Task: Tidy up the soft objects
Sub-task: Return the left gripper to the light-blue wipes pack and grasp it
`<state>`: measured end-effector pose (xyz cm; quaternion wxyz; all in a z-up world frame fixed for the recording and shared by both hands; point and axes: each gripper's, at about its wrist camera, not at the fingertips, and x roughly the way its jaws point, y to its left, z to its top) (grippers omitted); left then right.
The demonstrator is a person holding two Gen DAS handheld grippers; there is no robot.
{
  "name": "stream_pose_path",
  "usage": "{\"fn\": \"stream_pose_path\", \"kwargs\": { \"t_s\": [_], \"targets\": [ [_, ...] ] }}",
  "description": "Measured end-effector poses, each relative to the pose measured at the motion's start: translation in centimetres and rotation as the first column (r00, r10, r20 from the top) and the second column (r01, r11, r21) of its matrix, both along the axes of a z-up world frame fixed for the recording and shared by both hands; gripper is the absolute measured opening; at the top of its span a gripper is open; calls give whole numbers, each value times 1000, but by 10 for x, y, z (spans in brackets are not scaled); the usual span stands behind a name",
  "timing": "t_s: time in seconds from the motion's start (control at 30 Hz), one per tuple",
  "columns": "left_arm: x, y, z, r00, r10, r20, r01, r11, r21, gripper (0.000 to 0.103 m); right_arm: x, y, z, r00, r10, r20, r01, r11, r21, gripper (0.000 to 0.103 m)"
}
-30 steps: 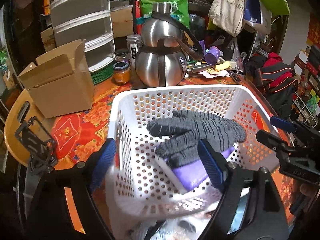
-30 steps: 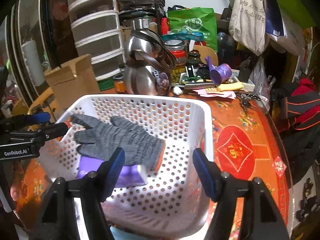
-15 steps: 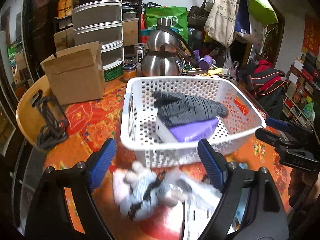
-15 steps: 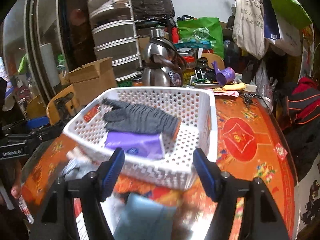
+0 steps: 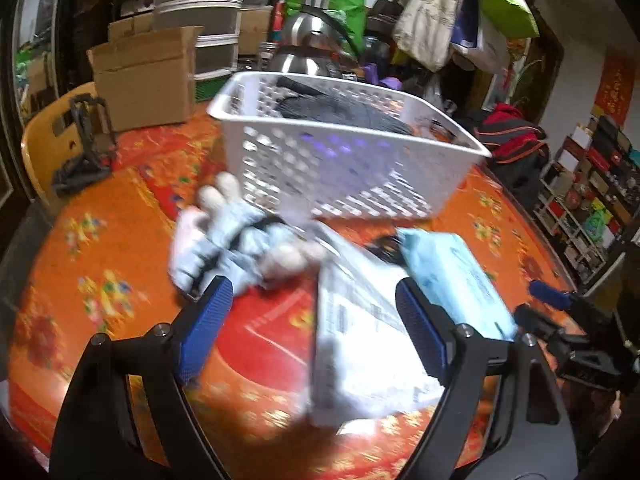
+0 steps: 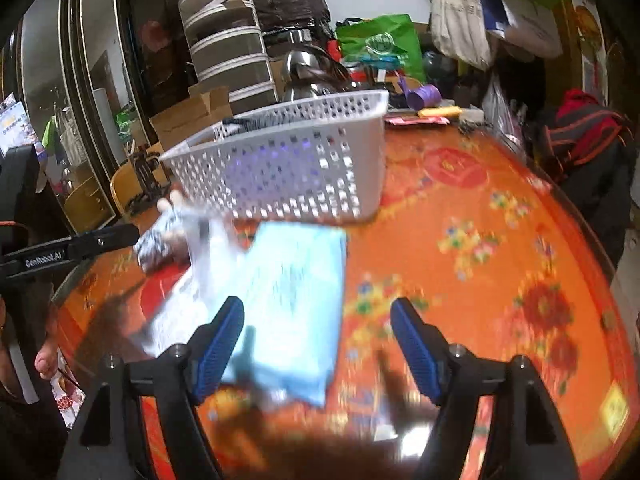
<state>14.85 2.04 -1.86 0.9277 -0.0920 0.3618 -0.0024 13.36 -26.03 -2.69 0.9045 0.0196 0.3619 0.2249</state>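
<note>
Three soft items — a pale blue-grey plush toy [image 5: 236, 248], a white plastic-wrapped packet [image 5: 360, 344] and a light-blue soft pack [image 6: 296, 304] — lie on the orange-red patterned tablecloth [image 6: 480, 280] before one white perforated plastic basket [image 5: 340, 160] holding a grey knitted glove [image 5: 352, 110]; left gripper [image 5: 316, 328] and right gripper [image 6: 316, 344] gape empty, the right's jaws having just widened.

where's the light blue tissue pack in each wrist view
Left wrist: the light blue tissue pack lies right of centre on the tablecloth, behind the left gripper's right-hand finger.
Right wrist: the pack lies left of centre, beside the right gripper's left-hand finger.
Shared landmark: the white basket stands just beyond the pack in both views.
</note>
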Motion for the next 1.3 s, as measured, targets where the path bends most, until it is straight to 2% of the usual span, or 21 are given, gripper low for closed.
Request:
{"fn": "stream_pose_path", "kwargs": {
  "t_s": [0.17, 0.3, 0.43, 0.6, 0.73, 0.9, 1.0, 1.1, 1.3],
  "targets": [
    [-13, -34, -14, 998, -61, 4, 61, 998, -6, 81, -10, -18, -11, 1000, 16, -20, -14, 995, 102, 75],
    [-9, -62, -21, 996, -92, -18, 92, 996, 6, 81, -7, -25, -17, 999, 31, -28, -27, 991, 129, 74],
    [-4, -86, -23, 994, -106, -29, 107, 994, 27, 78, 0, -22, -24, 997, 57, -50, -50, 989, 141, 65],
    [5, -107, -34, 990, -122, -64, 125, 991, 53, 65, -1, -17, -30, 994, 99, -51, -91, 985, 146, 59],
    [10, -115, -37, 990, -125, -60, 129, 990, 60, 54, -1, -14, -31, 990, 129, -57, -120, 981, 151, 46],
    [10, -127, -38, 986, -160, -53, 163, 984, 69, 54, 0, -14, -32, 986, 153, -62, -141, 977, 162, 43],
    [10, -125, -39, 981, -188, -56, 190, 981, 27, 54, 0, -13, -32, 984, 166, -66, -154, 975, 159, 43],
    [9, -125, -40, 979, -201, -41, 202, 979, 21, 56, 0, -18, -33, 983, 169, -73, -154, 973, 174, 43],
    [11, -126, -44, 975, -218, -43, 219, 976, 2, 56, 0, -16, -35, 980, 177, -88, -163, 976, 145, 43]
  ]
}}
